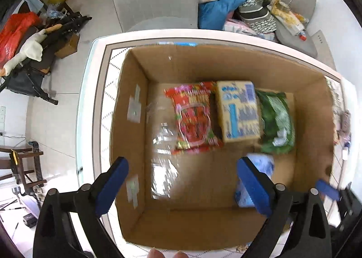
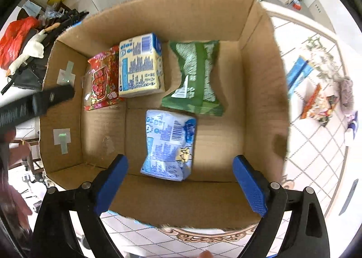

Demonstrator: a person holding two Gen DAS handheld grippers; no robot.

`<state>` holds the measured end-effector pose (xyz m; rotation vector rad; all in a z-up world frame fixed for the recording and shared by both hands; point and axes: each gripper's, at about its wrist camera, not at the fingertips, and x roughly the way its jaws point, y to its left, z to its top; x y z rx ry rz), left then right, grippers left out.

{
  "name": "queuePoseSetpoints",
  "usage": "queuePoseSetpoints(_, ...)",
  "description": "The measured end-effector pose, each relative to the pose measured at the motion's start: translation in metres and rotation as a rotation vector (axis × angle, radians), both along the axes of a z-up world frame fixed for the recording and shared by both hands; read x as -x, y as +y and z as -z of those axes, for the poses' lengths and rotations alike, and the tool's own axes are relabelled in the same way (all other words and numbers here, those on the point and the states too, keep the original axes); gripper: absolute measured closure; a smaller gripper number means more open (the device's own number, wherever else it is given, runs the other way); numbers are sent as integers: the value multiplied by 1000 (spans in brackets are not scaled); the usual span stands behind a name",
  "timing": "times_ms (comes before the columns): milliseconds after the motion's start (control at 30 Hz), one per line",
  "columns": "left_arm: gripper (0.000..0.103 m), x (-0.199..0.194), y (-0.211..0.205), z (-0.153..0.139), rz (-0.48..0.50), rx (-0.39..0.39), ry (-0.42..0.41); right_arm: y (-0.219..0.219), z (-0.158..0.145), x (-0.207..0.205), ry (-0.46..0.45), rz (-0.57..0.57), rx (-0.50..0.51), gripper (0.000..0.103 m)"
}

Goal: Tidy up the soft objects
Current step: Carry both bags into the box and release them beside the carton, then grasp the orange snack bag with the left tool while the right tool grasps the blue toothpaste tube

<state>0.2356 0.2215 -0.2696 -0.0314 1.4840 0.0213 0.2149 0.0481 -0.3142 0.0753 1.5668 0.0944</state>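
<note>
Your right fingers (image 2: 247, 186) stand wide apart with nothing between them, above the near edge of the box (image 2: 255, 90); your left fingers (image 1: 113, 186) are spread just as wide and empty over its left near corner. Just beyond the right fingers lies the blue pack (image 2: 168, 144), barcode up, alone in the near half, which suggests it was set down flat to start a second row. Along the far wall the red pack (image 2: 101, 79), yellow pack (image 2: 140, 65) and green pack (image 2: 194, 77) lie side by side, a tidy row that leaves room in front. All print is too blurred to read. More packs (image 2: 316, 101) wait on the table (image 2: 316, 151) to the right.
</note>
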Motion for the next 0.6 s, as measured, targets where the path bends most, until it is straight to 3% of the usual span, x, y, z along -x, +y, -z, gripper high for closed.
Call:
queuePoseSetpoints(333,4,76,-12,-41,-3,-26,-114,-17,-61,40,-129,-57,29,7)
queuePoseSetpoints(600,4,104,-29,-72,-27,-2,-155,-29,-89,70,-167,-82,-30,7)
